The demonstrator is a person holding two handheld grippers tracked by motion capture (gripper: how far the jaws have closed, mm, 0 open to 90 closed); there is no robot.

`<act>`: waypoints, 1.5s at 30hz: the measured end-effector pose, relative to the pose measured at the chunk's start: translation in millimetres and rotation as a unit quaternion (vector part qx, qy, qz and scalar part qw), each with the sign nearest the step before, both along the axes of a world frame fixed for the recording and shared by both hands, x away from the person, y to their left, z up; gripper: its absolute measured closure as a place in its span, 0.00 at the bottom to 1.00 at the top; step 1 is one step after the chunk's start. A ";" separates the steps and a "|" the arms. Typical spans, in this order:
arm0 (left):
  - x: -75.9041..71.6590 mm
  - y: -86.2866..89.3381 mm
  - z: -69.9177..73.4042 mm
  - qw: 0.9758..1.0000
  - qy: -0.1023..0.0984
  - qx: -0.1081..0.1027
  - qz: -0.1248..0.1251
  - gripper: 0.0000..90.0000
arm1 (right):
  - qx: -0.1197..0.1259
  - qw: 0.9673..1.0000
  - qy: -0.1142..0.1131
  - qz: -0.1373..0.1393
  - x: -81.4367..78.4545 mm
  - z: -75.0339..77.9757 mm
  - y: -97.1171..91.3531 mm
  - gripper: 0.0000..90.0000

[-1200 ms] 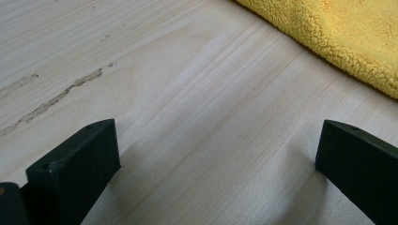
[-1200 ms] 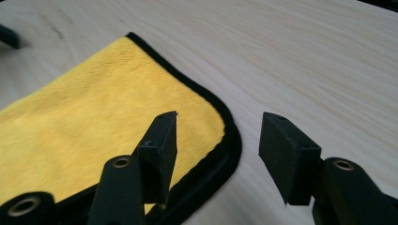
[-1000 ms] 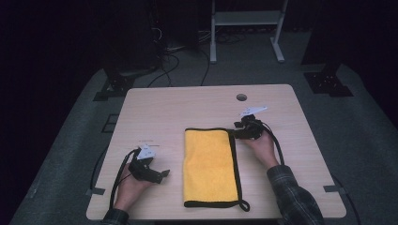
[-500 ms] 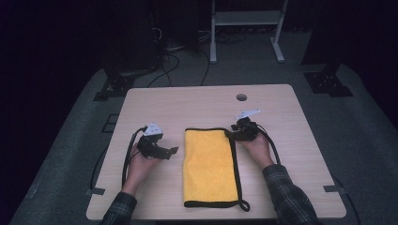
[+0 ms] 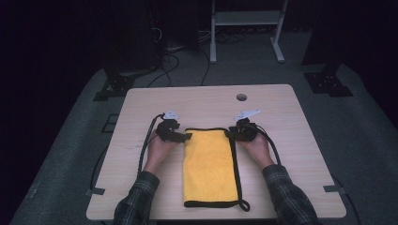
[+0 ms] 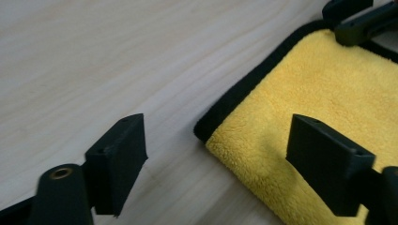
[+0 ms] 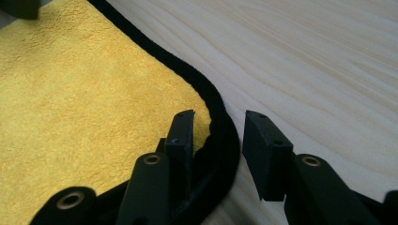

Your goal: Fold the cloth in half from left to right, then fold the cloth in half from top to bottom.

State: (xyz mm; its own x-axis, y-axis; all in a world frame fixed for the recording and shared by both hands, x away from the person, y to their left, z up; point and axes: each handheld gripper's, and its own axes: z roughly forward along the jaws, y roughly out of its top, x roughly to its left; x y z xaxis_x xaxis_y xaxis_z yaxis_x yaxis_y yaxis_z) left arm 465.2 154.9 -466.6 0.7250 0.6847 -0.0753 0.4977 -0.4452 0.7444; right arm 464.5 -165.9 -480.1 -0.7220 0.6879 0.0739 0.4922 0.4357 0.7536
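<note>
Left gripper point(image 5: 180, 136) has swept in to the yellow towel's point(image 5: 210, 164) far-left corner on the surface, fingers released, closing astride it; right gripper point(image 7: 218, 129) narrowing around the far-right hem, not yet clenched.

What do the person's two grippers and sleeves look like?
Both the left gripper and the right gripper are black, each with a pale plate on top and a black cable trailing back along the table. The jaws are flat, blocky and matte black, with small brass-coloured rivets at their bases. The sleeves are dark plaid with cuffs.
</note>
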 end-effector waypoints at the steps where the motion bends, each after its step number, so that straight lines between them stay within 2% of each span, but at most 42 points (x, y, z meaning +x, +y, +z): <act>1: 1.3 -2.2 -2.4 1.000 0.002 0.006 0.000 0.23 | 0.000 1.000 0.001 0.001 -0.1 0.1 0.1 0.72; 4: 3.5 -5.4 -8.1 1.000 0.006 0.016 -0.003 0.29 | 0.000 1.000 0.003 0.002 -0.3 0.5 0.8 0.74; 6: 3.5 -6.1 -7.8 1.000 0.000 0.018 -0.009 0.35 | 0.000 1.000 0.005 0.003 0.1 0.8 1.0 0.75; 9: 3.1 -8.7 -6.3 1.000 0.001 0.017 -0.021 0.50 | 0.002 1.000 0.013 0.003 0.4 1.4 1.7 0.80; 11: 3.8 -11.4 -4.9 1.000 0.006 0.021 -0.023 0.64 | 0.005 1.000 0.016 0.008 1.0 1.3 1.8 0.84; 13: 6.5 -12.6 -4.0 0.999 0.020 0.013 -0.027 0.76 | 0.009 1.000 0.023 0.010 1.7 1.4 1.6 0.87; 16: 10.9 -13.7 -2.9 0.999 0.029 0.008 -0.028 0.85 | 0.008 1.000 0.024 0.010 3.7 2.0 2.1 0.90; 17: 12.0 -13.4 -1.9 0.999 0.026 0.006 -0.025 0.86 | 0.006 1.000 0.024 0.008 4.3 2.4 2.3 0.90; 19: 13.9 -12.3 2.3 1.000 0.015 -0.014 -0.015 0.87 | -0.003 1.000 0.019 0.003 6.9 4.2 3.6 0.90; 21: 14.6 -11.5 8.7 1.000 0.000 -0.021 -0.015 0.87 | -0.005 1.000 0.013 -0.001 9.3 7.5 3.8 0.90; 25: 15.1 -10.4 28.6 0.999 -0.028 -0.032 -0.023 0.87 | 0.012 1.000 -0.004 -0.005 13.4 23.9 0.0 0.91; 29: 11.7 -6.9 46.5 0.997 -0.047 -0.048 -0.040 0.87 | 0.028 0.999 -0.024 -0.001 11.1 42.2 -4.3 0.91; 30: 10.6 -6.4 48.3 0.997 -0.047 -0.050 -0.042 0.87 | 0.037 0.999 -0.026 0.000 9.0 46.3 -5.9 0.91; 35: -0.4 -2.7 53.3 0.995 -0.049 -0.056 -0.070 0.87 | 0.048 0.998 -0.034 0.014 -3.0 52.4 -10.2 0.91; 39: -13.3 2.8 55.3 0.993 -0.037 -0.068 -0.092 0.86 | 0.065 0.997 -0.035 0.031 -18.3 53.5 -15.5 0.91; 45: -36.7 8.0 54.6 0.992 -0.022 -0.082 -0.096 0.87 | 0.073 0.995 -0.039 0.057 -43.9 55.1 -18.0 0.91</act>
State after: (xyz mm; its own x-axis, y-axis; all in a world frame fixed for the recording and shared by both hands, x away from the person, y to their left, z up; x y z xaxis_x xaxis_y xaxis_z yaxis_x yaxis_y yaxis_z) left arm 428.6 162.9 -412.0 0.8463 0.5141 -0.1394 0.3800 -0.3993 0.8344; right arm 420.7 -183.9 -425.1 -0.8024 0.5869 0.1082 0.3837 0.3685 0.8468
